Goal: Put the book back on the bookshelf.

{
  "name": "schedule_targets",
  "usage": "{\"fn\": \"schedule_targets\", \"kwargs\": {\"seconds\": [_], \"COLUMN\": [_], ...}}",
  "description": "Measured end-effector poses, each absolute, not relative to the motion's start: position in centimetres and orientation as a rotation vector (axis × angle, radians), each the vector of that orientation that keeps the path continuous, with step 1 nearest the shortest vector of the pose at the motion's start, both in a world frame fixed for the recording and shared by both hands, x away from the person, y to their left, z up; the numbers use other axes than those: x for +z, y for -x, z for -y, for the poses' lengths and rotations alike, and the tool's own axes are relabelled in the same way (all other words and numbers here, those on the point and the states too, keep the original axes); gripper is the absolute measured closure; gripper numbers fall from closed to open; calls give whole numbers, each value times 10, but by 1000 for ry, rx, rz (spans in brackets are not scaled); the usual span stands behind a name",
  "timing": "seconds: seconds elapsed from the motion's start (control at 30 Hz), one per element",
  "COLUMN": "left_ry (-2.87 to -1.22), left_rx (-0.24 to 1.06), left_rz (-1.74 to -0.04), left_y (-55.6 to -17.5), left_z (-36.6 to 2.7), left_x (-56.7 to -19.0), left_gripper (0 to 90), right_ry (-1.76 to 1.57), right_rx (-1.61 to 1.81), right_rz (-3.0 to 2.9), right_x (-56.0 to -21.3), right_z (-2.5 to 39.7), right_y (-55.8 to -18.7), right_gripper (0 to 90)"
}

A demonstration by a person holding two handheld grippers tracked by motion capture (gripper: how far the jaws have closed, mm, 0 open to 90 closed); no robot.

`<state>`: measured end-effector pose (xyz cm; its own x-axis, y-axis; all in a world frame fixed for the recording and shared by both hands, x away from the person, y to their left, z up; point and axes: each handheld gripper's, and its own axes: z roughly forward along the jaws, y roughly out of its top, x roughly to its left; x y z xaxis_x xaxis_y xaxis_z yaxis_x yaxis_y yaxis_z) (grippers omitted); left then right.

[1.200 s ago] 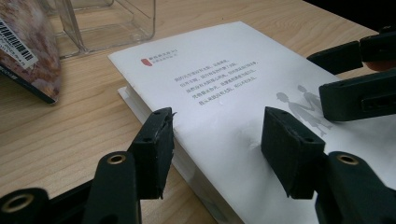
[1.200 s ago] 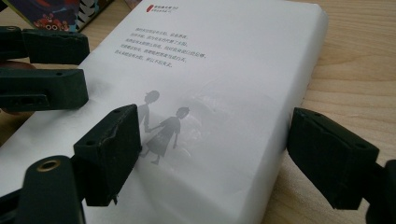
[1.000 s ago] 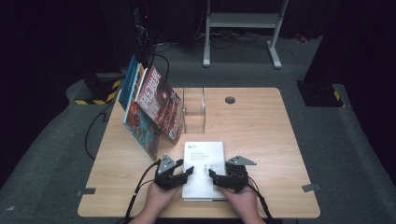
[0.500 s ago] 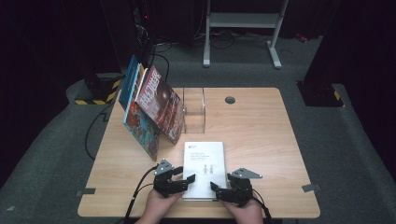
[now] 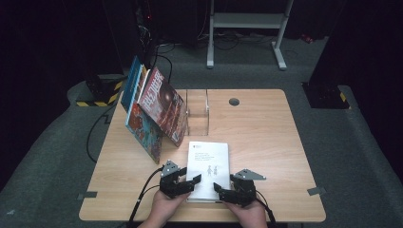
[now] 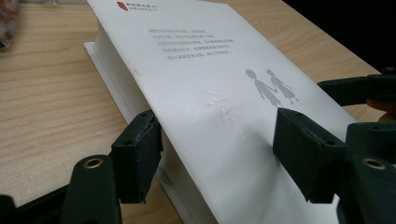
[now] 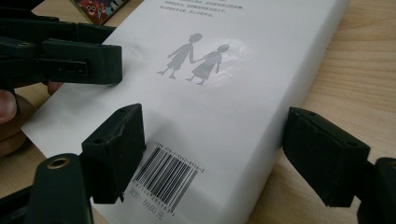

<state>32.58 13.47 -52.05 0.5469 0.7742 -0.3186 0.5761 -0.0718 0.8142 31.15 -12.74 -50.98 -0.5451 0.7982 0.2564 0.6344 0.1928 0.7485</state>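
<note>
**Two Open Grippers Framed the Near End of a White Book**

The left gripper (image 5: 189,183) and the right gripper (image 5: 223,189) sat at the near edge of the pale wooden table (image 5: 266,142), each in a person's hand, and each had its black jaws spread wide with nothing clamped.

Between them lay a thick white paperback book (image 5: 207,168), flat on the wood, back cover up. In the left gripper view its spine-side edge ran between the jaws, one jaw beside the page block and the other above the cover. In the right gripper view the book's near corner lay between the jaws, where a black barcode (image 7: 168,178) read "ISBN 978-7-5442-8416-3", with a price line ending "58.00" below. Just beyond the jaws, two grey silhouetted figures (image 7: 194,56) held hands; the small Chinese print further up was too fine to read.

Farther off stood a clear acrylic holder (image 5: 197,111), and beside it colourful books (image 5: 154,111) leaned steeply, their cover lettering illegible.
</note>
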Motion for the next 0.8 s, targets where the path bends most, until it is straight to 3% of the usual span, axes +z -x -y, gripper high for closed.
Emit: {"fn": "schedule_targets", "kwargs": {"seconds": [0.23, 0.57, 0.8], "left_ry": [-1759, -1773, -1791], "left_rx": [195, 133, 166], "left_rz": [-1128, -1148, -1128], "left_y": [-340, -359, -357], "left_z": [-144, -136, -137], "left_x": [-521, -524, -521], "left_gripper": [361, 254, 277], "right_ry": [-1373, -1366, -1363], "right_rx": [1287, 1293, 1287], "right_rz": [-2287, -2283, -2287], "right_x": [-510, -510, -510], "right_z": [127, 127, 127], "right_y": [-318, -318, -318], "right_gripper": [215, 218, 219]}}
